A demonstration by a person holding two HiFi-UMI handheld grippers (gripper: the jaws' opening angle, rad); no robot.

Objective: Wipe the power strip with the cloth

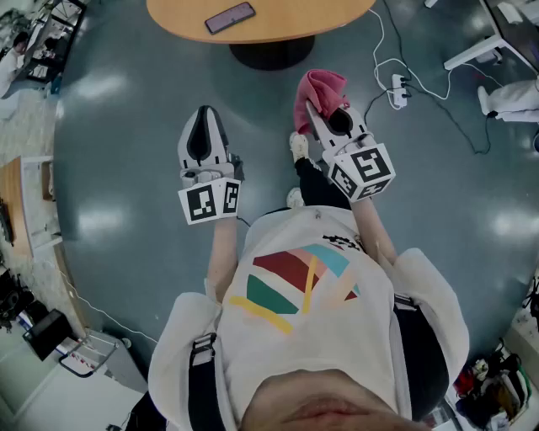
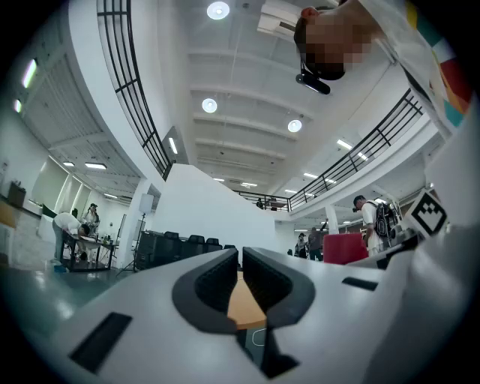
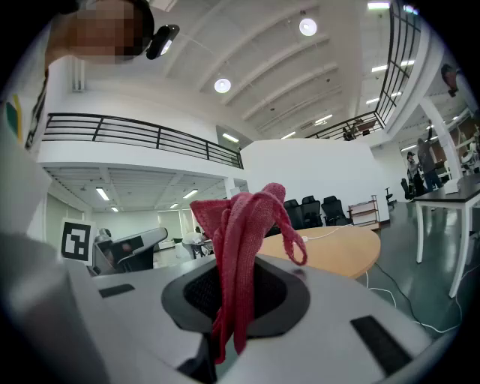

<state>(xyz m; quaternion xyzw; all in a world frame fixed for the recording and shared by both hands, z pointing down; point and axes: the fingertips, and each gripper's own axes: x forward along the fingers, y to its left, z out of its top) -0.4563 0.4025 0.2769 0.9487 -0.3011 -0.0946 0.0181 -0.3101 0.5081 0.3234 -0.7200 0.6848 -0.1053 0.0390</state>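
The red cloth (image 1: 321, 89) hangs bunched from my right gripper (image 1: 327, 115), whose jaws are shut on it; in the right gripper view the cloth (image 3: 238, 240) stands up between the jaws of that gripper (image 3: 235, 279). My left gripper (image 1: 203, 135) is held level beside it, jaws together with only a thin slit and nothing between them (image 2: 240, 262). The white power strip (image 1: 398, 90) lies on the grey floor to the right of the right gripper, with white and dark cables running from it. Both grippers are in the air, away from the strip.
A round wooden table (image 1: 261, 25) with a dark phone (image 1: 230, 17) stands just ahead; its dark base (image 1: 271, 54) is on the floor. The person's shoes (image 1: 298, 145) are below the grippers. White furniture legs (image 1: 476, 52) stand at the far right.
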